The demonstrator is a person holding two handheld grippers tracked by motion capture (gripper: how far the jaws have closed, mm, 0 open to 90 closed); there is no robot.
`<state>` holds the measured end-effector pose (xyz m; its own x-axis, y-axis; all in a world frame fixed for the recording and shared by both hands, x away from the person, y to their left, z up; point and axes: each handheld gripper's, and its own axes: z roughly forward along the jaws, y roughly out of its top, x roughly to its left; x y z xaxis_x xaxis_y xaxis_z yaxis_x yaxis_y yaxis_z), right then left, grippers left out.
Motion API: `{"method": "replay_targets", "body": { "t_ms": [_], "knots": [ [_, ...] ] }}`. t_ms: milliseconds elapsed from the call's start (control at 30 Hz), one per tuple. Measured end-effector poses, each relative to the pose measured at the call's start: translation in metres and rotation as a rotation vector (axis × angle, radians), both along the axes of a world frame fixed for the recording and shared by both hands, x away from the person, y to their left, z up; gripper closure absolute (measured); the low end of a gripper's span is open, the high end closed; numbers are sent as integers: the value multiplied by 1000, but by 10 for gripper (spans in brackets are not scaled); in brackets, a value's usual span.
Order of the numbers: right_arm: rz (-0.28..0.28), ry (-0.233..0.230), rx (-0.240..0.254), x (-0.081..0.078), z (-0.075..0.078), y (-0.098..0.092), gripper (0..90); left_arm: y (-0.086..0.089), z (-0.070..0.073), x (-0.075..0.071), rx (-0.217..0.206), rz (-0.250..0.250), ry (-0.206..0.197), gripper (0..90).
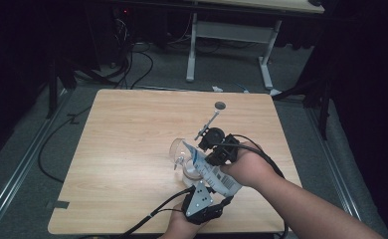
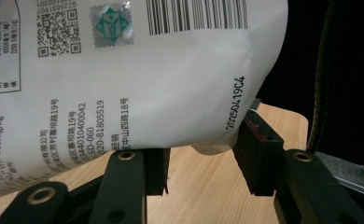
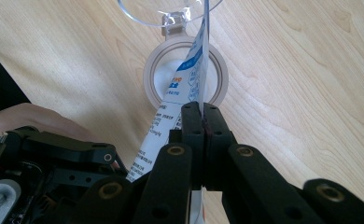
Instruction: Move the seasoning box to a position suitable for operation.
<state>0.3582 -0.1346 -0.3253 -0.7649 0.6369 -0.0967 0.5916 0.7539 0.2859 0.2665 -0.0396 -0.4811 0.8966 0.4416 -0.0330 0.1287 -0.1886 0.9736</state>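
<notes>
A white printed pouch [image 1: 213, 173] hangs tilted over a small round jar [image 1: 188, 174] with white contents near the table's front. The jar's clear lid [image 1: 177, 148] is flipped open behind it. My right gripper [image 1: 209, 159] is shut on the pouch's thin upper edge [image 3: 189, 79], right above the jar's rim [image 3: 152, 79]. My left gripper [image 1: 223, 197] comes in from the front edge under the pouch's lower end. Its jaws stand wide, with the bulging bottom corner of the pouch [image 2: 147, 70] caught between the pads [image 2: 259, 158].
A metal spoon [image 1: 207, 124] lies on the wooden table [image 1: 127, 149] behind the right gripper, and a small grey disc [image 1: 220, 105] lies farther back. Cables trail from both grippers over the front edge. A white desk frame [image 1: 192, 50] stands beyond the table.
</notes>
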Motion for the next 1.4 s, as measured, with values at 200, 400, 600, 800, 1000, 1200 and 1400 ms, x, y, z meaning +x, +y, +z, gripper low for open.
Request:
{"method": "replay_targets", "body": {
  "t_ms": [200,400,600,800,1000,1200,1400],
  "knots": [
    [1,0,2,0,0,0,899,0,0,0,0,1,-2,585],
    [1,1,1,0,0,0,899,0,0,0,0,-1,-3,585],
    [1,2,1,0,0,0,899,0,0,0,-1,-1,-3,586],
    [-2,2,4,0,0,0,899,0,0,0,-1,-1,-4,586],
    [-6,8,9,0,1,0,899,0,1,0,-1,0,-5,587],
    [-17,4,22,1,1,0,898,1,1,0,-4,2,-5,587],
    [-9,13,15,0,1,1,898,1,1,0,-3,1,-8,587]
  ]
}}
